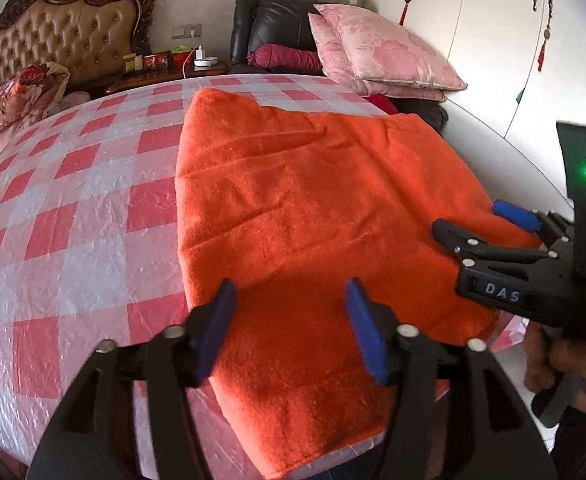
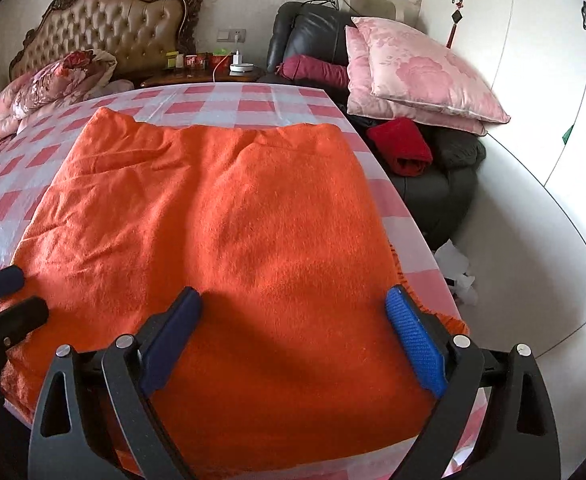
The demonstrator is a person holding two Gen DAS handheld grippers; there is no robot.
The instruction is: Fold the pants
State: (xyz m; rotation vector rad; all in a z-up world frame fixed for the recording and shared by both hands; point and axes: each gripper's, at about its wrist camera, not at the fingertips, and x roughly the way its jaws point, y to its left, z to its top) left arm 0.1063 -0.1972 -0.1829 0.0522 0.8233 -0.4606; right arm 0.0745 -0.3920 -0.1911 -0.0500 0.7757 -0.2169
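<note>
- A home bedroom.
- A tufted headboard (image 2: 109, 20) with carved frame stands upper left.
- Pink pillows (image 2: 421, 72) pile upper right.
- A nightstand (image 2: 213, 76) holds small items.
- White wardrobe doors (image 2: 541, 80) fill the right.

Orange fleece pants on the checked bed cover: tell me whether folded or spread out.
Folded. The orange fleece pants lie as one compact rectangle, with layered edges stacked at the near corner.
</note>
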